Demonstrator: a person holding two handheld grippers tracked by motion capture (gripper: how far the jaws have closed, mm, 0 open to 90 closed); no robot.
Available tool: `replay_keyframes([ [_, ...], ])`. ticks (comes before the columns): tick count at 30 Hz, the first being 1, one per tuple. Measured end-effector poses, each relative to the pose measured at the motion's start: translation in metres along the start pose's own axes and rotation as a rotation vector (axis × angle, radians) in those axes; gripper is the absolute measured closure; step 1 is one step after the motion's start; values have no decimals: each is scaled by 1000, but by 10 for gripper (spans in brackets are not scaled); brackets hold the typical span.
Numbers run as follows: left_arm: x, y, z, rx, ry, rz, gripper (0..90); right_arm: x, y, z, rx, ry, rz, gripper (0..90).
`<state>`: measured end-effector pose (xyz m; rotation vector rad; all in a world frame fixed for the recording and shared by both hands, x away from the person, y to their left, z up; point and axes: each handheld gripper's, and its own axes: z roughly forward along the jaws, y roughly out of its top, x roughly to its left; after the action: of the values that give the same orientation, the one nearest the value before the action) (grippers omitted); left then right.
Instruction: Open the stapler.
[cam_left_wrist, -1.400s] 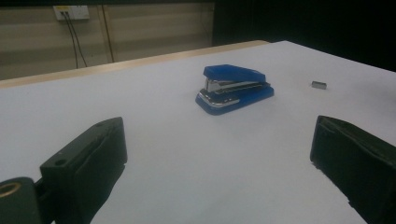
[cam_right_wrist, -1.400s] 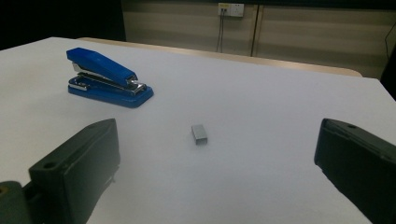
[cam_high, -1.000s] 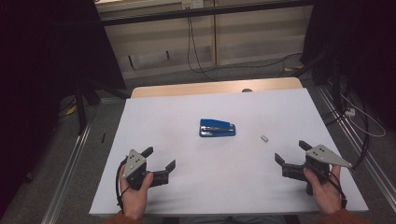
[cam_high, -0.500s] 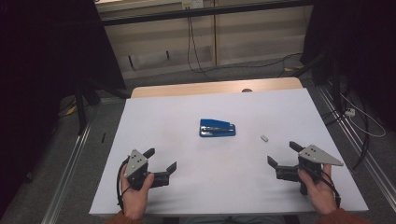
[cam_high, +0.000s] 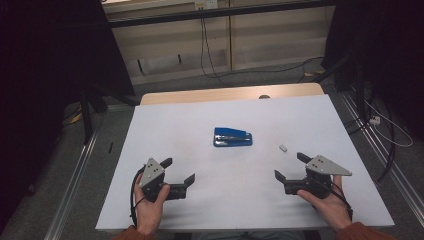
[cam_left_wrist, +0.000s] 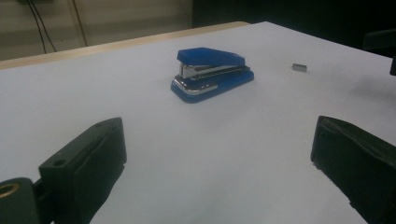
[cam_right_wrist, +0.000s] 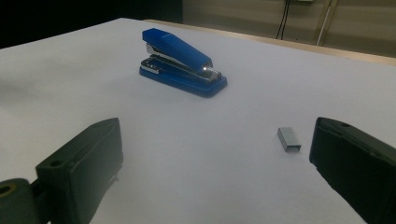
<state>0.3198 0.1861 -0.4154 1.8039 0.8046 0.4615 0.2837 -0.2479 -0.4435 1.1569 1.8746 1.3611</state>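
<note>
The right gripper (cam_high: 291, 166) is shifted inward and slightly forward versus a second ago; the left gripper (cam_high: 177, 170) is unchanged at the near left of the table. Both are held low over the white table sheet (cam_high: 165, 125), nothing gripped.

Left jaws: spread wide, empty, confirmed in the left gripper view with bare sheet between them. Right jaws: likewise spread wide and empty in the right gripper view.

The blue stapler (cam_high: 232, 137) is seen lying flat and closed near the table centre, well apart from both grippers, roughly between them and farther forward. Metal nose is pointed toward the left side in the high view.

A small strip of staples (cam_high: 283, 148) is found right of the stapler, near the right gripper, just beside its outer jaw in the right gripper view (cam_right_wrist: 289, 139); not touching.
</note>
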Motion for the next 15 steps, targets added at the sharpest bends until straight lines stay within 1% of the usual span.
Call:
replay_keyframes([
  [3,-1,1,-1,5,-5,4,35,1,2,1,1,0,0,16],
  [5,-1,1,-2,8,0,12,35,4,4,3,-10,1,-13,4],
  [6,-2,1,-2,13,4,19,39,5,6,5,-12,0,-20,4],
  [7,-4,2,-2,15,13,35,43,6,8,6,-18,3,-23,7],
  [9,-5,4,0,26,37,64,47,7,11,9,-33,20,-25,7],
  [10,-5,5,1,26,38,65,56,8,13,13,-39,28,-30,14],
  [11,-5,5,4,35,26,66,63,8,15,14,-39,36,-34,25],
  [12,-4,6,6,43,17,52,69,8,16,17,-39,47,-43,22],
  [14,-3,6,9,63,-24,21,69,7,17,23,-32,54,-46,25],
  [15,-3,6,9,63,-24,21,69,7,17,23,-32,54,-46,25],
])
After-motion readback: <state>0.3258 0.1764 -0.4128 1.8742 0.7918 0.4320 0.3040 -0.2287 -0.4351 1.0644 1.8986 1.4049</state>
